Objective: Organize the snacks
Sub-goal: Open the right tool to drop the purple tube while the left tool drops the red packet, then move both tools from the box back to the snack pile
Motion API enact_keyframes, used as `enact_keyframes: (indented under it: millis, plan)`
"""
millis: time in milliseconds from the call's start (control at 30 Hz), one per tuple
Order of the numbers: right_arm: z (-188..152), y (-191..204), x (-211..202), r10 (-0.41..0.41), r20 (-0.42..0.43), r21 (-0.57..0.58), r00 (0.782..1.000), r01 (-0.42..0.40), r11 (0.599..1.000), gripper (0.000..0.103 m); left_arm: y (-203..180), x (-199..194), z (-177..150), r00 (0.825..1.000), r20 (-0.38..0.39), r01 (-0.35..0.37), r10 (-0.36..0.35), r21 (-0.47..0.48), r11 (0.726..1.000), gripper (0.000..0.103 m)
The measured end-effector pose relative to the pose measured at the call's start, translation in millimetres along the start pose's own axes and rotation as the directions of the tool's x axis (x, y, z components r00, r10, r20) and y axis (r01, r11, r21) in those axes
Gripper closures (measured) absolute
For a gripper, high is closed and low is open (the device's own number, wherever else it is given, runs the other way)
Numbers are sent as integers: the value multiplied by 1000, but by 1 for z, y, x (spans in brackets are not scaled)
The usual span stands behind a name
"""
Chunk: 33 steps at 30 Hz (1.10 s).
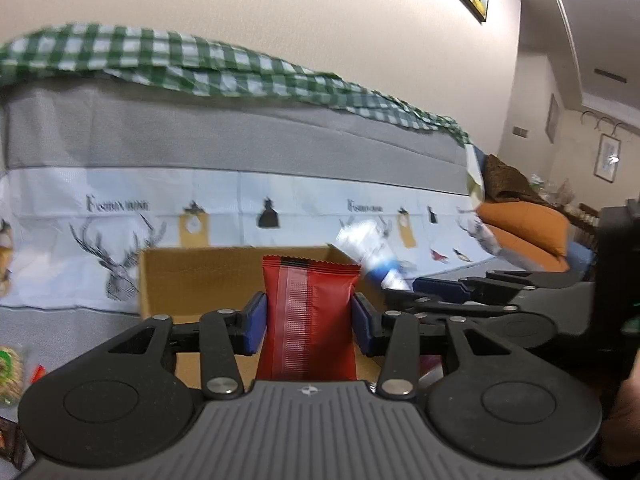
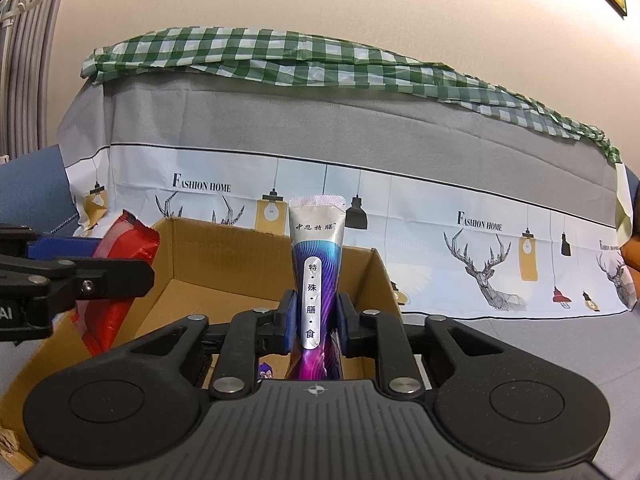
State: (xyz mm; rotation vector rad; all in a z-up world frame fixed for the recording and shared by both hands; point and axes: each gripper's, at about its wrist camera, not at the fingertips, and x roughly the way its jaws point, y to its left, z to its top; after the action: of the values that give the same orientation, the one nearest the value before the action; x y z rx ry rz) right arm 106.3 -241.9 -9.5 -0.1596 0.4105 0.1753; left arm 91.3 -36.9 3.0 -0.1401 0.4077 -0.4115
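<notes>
My left gripper [image 1: 309, 320] is shut on a red snack packet [image 1: 310, 312] and holds it upright over the open cardboard box [image 1: 192, 276]. My right gripper [image 2: 316, 322] is shut on a silver, blue and purple stick sachet [image 2: 316, 256] with Chinese lettering, upright above the same box [image 2: 248, 264]. In the right wrist view the left gripper [image 2: 60, 276] comes in from the left with the red packet [image 2: 120, 248]. In the left wrist view the right gripper [image 1: 480, 284] and its blurred sachet [image 1: 372, 248] lie to the right.
A sofa under a grey and white deer-print cover [image 2: 480, 240] with a green checked cloth [image 2: 280, 56] on top stands behind the box. More snack packs [image 1: 8, 368] lie at the far left. An orange cushion [image 1: 528, 232] sits at the right.
</notes>
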Motion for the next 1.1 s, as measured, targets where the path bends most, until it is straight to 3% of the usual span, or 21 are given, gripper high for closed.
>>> enact_keyframes:
  millis: [33,100,367,467,600,700,800,867,967,1000,1033,1067,1100]
  plan:
    - [-1,0,2,-11,-12,-2,1000,11,1000,57,2,3,-1,1000,-22,17,-17,-19,1000,32]
    - [-1,-2,2,-22,-8,7,1000,22,1000,49,2,4,-1,1000,-22,-9,9,-21,1000,29]
    - [-1,1,3,-8,-16,11,1000,8,1000,45,24,-4,4,999,-7,-46,45,-120,992,31]
    - [0,4,4,-3,-23,17,1000,4,1000,45,34,-9,6,998,-16,-62,61,-142,988,40]
    - [1,11,3,8,-25,36,1000,-7,999,45,50,-17,7,991,-59,-125,119,-117,985,60]
    - [2,20,3,27,-35,53,999,-25,998,45,77,-26,7,985,-120,-145,126,-169,975,71]
    - [3,31,1,49,-40,73,998,-46,996,45,101,-32,9,969,-196,-174,148,-121,977,71]
    - [4,40,-1,70,-37,77,997,-67,995,46,118,-36,5,948,-264,-200,175,-68,977,71]
    - [8,55,-12,106,21,90,994,-108,990,50,148,-53,-12,926,-275,-278,257,-38,960,71]
    - [10,60,-16,123,44,98,991,-126,987,50,158,-58,-20,911,-295,-314,289,-40,949,71]
    - [12,66,-20,141,62,104,988,-147,984,53,169,-58,-25,881,-340,-362,329,-36,932,71]
    - [13,72,-23,165,74,107,984,-172,979,55,180,-63,-28,863,-351,-404,363,-50,913,71]
    - [14,80,-24,193,81,106,978,-201,974,59,188,-67,-28,859,-353,-421,370,-77,904,71]
